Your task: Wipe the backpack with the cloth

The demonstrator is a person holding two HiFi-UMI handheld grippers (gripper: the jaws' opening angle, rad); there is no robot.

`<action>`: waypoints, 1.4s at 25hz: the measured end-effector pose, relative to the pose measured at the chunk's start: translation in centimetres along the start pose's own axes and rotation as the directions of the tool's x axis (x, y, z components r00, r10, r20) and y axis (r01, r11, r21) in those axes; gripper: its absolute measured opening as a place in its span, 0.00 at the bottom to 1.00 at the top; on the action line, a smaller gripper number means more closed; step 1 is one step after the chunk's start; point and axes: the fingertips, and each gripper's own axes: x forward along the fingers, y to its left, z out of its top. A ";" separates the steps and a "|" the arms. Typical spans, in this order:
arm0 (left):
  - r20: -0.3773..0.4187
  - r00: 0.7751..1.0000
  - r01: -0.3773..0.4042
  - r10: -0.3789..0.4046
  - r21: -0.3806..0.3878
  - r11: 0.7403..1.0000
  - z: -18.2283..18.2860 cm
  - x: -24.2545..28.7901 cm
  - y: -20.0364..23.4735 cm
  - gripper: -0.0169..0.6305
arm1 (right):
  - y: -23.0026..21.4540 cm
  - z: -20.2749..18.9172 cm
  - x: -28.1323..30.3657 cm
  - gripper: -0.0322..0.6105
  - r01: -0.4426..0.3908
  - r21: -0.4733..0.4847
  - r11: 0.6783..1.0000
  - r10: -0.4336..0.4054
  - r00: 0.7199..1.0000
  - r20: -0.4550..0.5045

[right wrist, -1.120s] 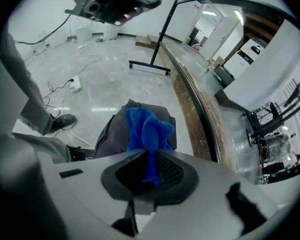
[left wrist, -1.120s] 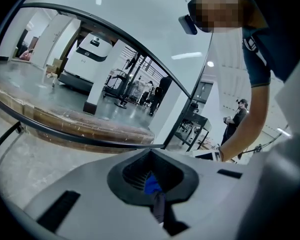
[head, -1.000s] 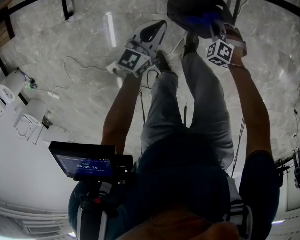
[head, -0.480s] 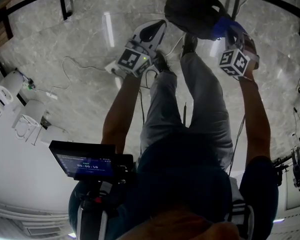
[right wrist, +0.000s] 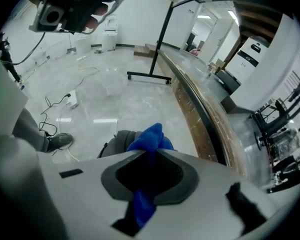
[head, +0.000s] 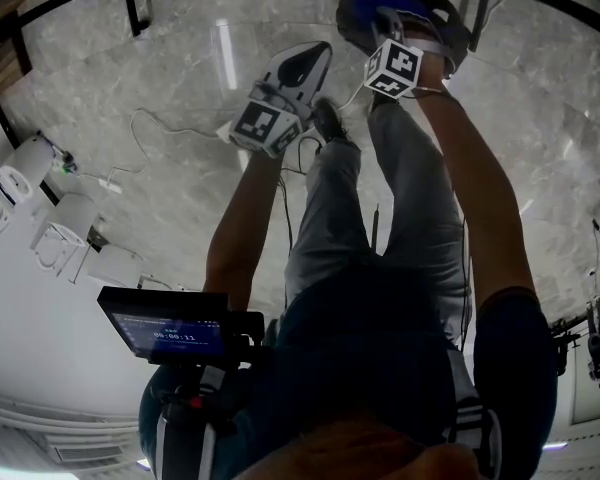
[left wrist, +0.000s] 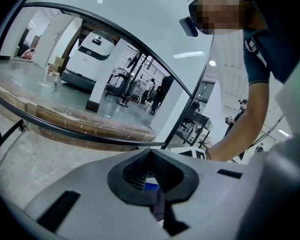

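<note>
- Backpack [head: 352, 23] [right wrist: 118, 142] is down on the marble floor [head: 180, 198], dark and slumped, right ahead of the person's shoes at the top of the head view.
- Blue cloth [head: 380, 6] [right wrist: 151, 137] sits on the upper side of the backpack, bunched up, and it looks to be touching the fabric.
- Right gripper [head: 388, 26] [right wrist: 150, 156] is reaching over the backpack, and its jaws are pinching the cloth: blue spills out past the tips and also hangs down behind the pads.
- Its marker cube [head: 393, 66] faces up at the head camera, just above the right knee.
- Left gripper [head: 310, 60] [left wrist: 151, 156] hangs off to the left, clear of the backpack, over bare floor.
- Its jaws are pressed together with nothing gripped; only a sliver of blue shows through the notch behind them.
- A dark shoe [head: 327, 123] [right wrist: 60, 141] stands just beside the left gripper.
- A thin cable [head: 140, 123] trails across the floor further left.
- A long wood-edged table [right wrist: 205, 114] runs past the backpack in the right gripper view.
- A small monitor [head: 170, 333] glows at the bottom left of the head view.
</note>
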 end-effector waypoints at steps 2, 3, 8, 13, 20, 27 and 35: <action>0.002 1.000 -0.005 0.005 -0.005 1.000 -0.1 -0.2 0.2 0.03 | -0.2 -1.5 -1.1 0.12 0.011 0.001 1.000 -0.011 1.000 -0.018; 0.005 1.000 -0.006 0.006 -0.008 1.000 0.0 -0.2 0.3 0.03 | -0.3 -2.4 -1.8 0.12 0.013 0.001 1.000 -0.013 0.999 -0.032; -0.003 1.000 0.017 -0.017 0.006 1.000 -0.6 0.0 -0.3 0.03 | -0.6 -7.5 -5.8 0.12 0.038 -0.015 0.999 -0.039 0.996 -0.078; 0.002 1.000 0.023 -0.023 -0.007 1.000 0.0 0.5 -0.8 0.03 | -1.7 -11.1 -8.9 0.12 0.070 0.053 0.996 -0.061 0.987 -0.147; -0.004 1.000 0.029 -0.029 -0.005 1.000 -0.1 0.9 -1.0 0.03 | -0.5 -10.9 -6.5 0.12 -0.010 0.083 0.997 0.019 0.993 -0.117; -0.015 0.999 0.033 -0.033 0.008 0.999 -0.5 0.6 -0.7 0.03 | -0.4 -10.9 -5.5 0.12 -0.018 0.090 0.996 0.027 0.994 -0.105; -0.011 0.999 0.038 -0.038 0.009 0.999 -0.7 0.6 -0.7 0.03 | -0.2 -10.8 -6.2 0.12 -0.031 0.082 0.996 0.039 0.994 -0.100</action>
